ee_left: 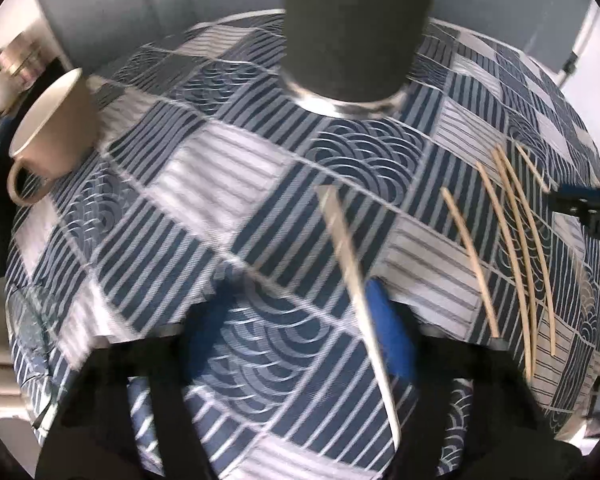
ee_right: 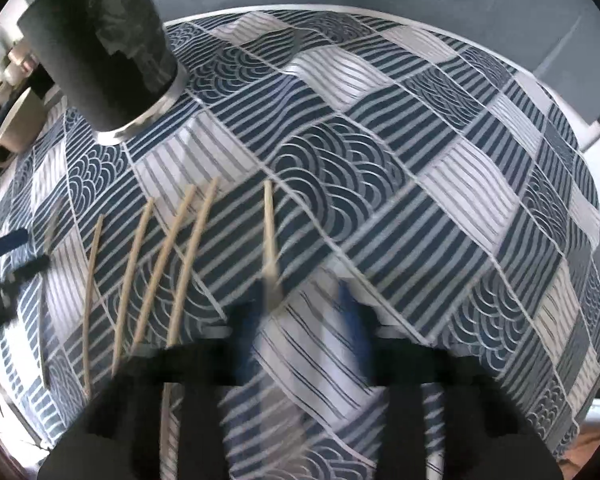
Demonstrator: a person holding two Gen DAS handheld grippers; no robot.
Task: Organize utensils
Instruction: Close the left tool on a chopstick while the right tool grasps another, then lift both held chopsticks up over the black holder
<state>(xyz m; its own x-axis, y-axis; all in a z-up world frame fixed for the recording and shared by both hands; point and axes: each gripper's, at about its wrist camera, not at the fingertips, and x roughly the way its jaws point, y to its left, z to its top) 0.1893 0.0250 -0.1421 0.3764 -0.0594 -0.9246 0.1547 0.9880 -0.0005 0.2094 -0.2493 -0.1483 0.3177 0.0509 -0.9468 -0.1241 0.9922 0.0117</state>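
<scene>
Two chopsticks are in play, one in front of each hand. The left hand-held gripper (ee_left: 298, 304) points steeply down at the cloth-covered desk (ee_left: 220, 168) with its jaws partly apart. A pale chopstick (ee_left: 352, 272) lies between them, hard against the right-hand blue pad and well clear of the other, so no squeeze shows. Its long axis runs from about 11 o'clock at the far tip to 5 o'clock under the gripper. The dark holder (ee_left: 356, 28) stands upright at 12 o'clock, straight ahead of that far tip. The right hand-held gripper (ee_right: 300, 300) also has a gap between its blurred blue pads. A tan chopstick (ee_right: 270, 232) ends beside the left-hand pad and runs nearly 12 to 6 o'clock; the blur hides whether the pad touches it. From this hand the holder sits off at 10 to 11 o'clock, farther to the side. A row of loose chopsticks (ee_left: 473, 256) lies between the two hands, roughly parallel to the pair in hand. A mug (ee_left: 52, 136) lies at 9 to 10 o'clock from the left hand. By this reading the left hand is the better lined up with the holder. It likely needs only a firm grip, a lift and a tilt to upright.
</scene>
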